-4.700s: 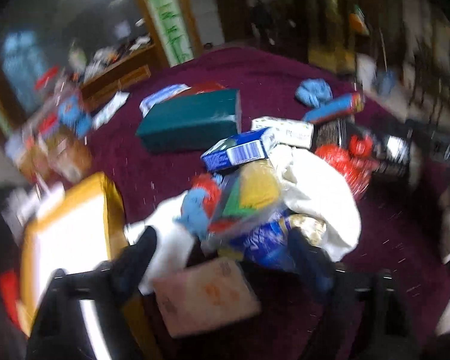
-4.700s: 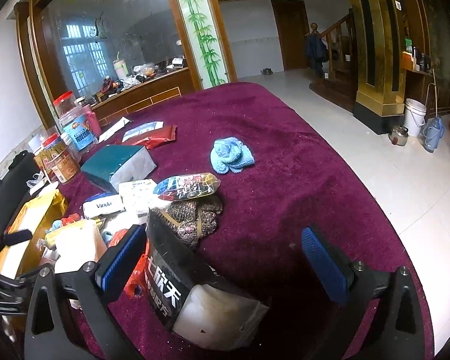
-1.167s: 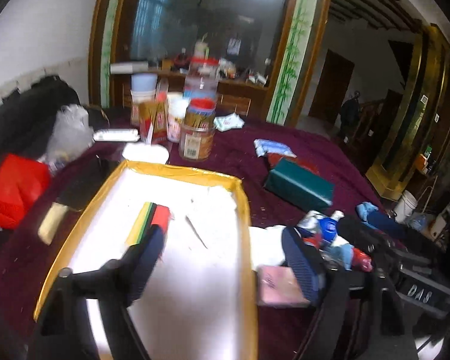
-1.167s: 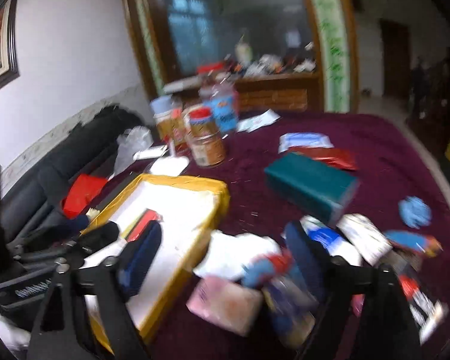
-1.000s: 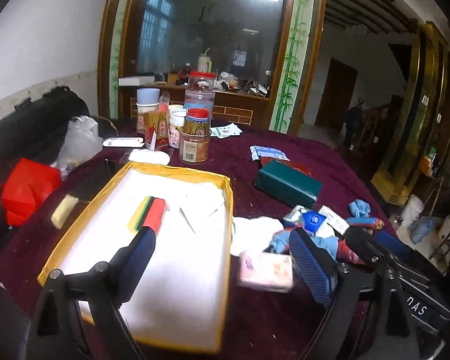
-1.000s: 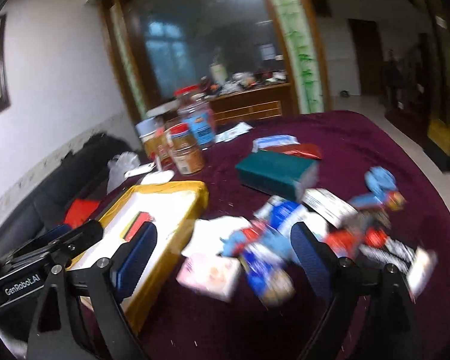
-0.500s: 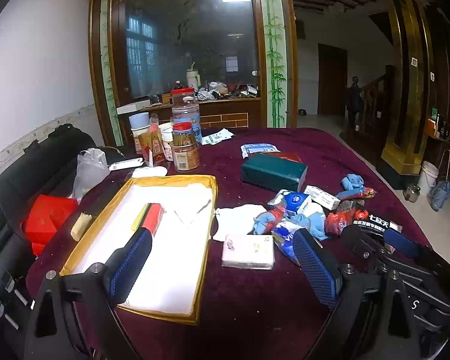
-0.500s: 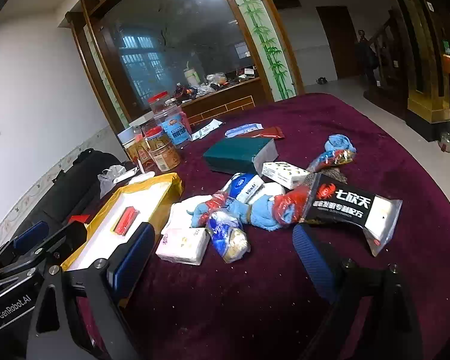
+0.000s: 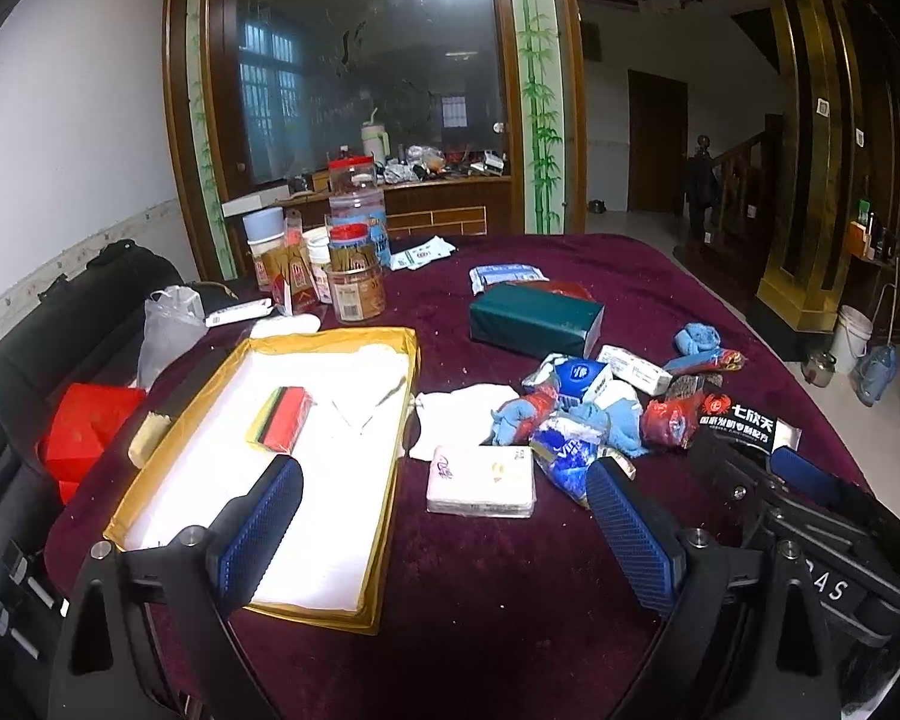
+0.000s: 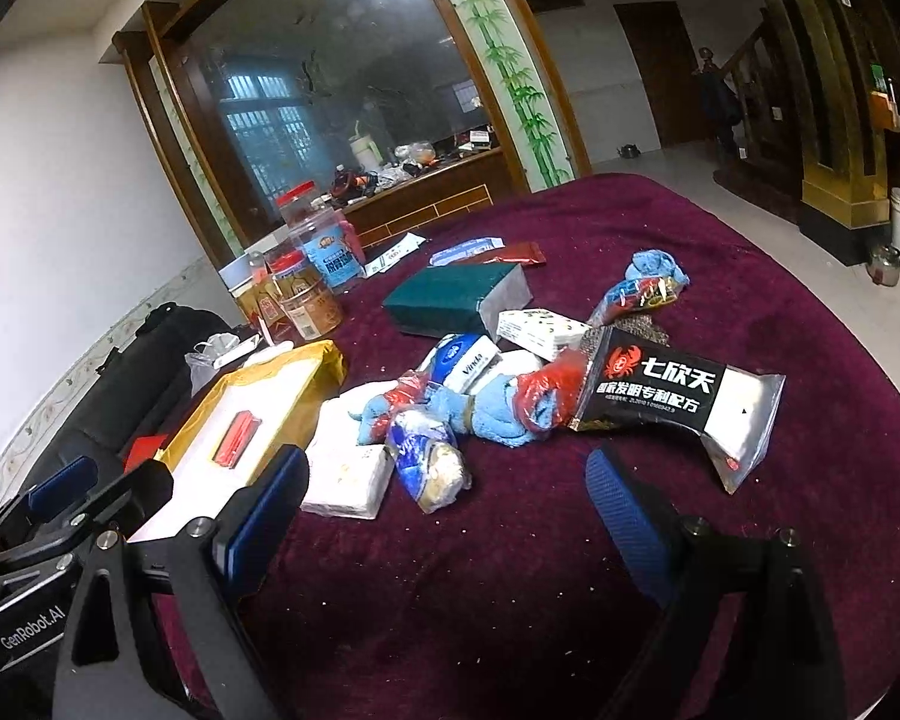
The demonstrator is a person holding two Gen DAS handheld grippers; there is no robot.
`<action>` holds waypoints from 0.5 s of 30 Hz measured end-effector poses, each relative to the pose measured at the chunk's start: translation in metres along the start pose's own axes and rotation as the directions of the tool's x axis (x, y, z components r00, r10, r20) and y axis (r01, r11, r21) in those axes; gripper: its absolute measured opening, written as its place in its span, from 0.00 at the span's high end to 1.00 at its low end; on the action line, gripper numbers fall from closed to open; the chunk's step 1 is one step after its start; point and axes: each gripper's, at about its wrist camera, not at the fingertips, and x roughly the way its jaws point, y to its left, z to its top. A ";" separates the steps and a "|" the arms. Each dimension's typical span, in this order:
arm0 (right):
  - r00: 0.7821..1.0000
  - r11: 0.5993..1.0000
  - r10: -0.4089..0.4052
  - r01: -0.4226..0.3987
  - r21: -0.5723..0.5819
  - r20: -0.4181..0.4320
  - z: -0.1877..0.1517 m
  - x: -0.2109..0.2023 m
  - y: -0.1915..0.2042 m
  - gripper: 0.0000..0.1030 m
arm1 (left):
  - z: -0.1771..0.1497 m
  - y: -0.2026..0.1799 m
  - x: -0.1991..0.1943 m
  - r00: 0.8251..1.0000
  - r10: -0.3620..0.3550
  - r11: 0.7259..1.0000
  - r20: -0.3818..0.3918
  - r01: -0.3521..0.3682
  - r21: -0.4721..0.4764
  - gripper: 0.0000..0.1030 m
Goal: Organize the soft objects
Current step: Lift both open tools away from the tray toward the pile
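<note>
Grippers idle, both left gripper (image 9: 444,534) and right gripper (image 10: 444,510) spread wide, empty; best approach tissue pack (image 9: 481,480) squarely, then carry to yellow tray (image 9: 390,438); 1 item only.

Domestic living room: maroon-clothed desk (image 9: 570,276), bamboo-painted glass partition (image 9: 366,90), wooden staircase (image 9: 744,180), tiled floor (image 10: 834,276), black sofa (image 9: 48,348).

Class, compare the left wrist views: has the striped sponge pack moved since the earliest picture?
Yes. The striped sponge pack has moved left: it lay on the heap beside the white cloth, and now it lies inside the yellow tray.
</note>
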 end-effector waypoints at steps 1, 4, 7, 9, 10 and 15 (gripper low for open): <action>1.000 1.000 -0.002 0.002 0.002 -0.002 0.000 0.001 -0.001 0.09 | -0.001 0.000 0.002 1.000 0.000 1.000 -0.004 0.000 -0.001 0.06; 1.000 1.000 -0.006 0.006 0.013 -0.012 -0.001 0.006 -0.005 0.09 | -0.002 0.001 0.008 1.000 0.002 1.000 -0.019 -0.002 -0.002 0.06; 1.000 1.000 -0.012 0.013 0.019 -0.021 -0.002 0.010 -0.009 0.09 | -0.003 0.000 0.015 0.999 0.001 1.000 -0.035 -0.001 -0.001 0.06; 1.000 1.000 -0.016 0.017 0.024 -0.025 -0.002 0.013 -0.013 0.09 | -0.004 -0.001 0.020 0.999 0.003 1.000 -0.044 -0.003 0.001 0.06; 0.999 0.999 -0.019 0.020 0.027 -0.026 -0.002 0.014 -0.014 0.09 | -0.004 0.000 0.022 0.999 0.001 1.000 -0.049 -0.001 0.002 0.06; 0.999 0.998 -0.033 0.035 0.047 -0.030 0.000 0.020 -0.024 0.09 | -0.006 -0.002 0.033 0.997 0.001 1.000 -0.074 -0.001 0.003 0.06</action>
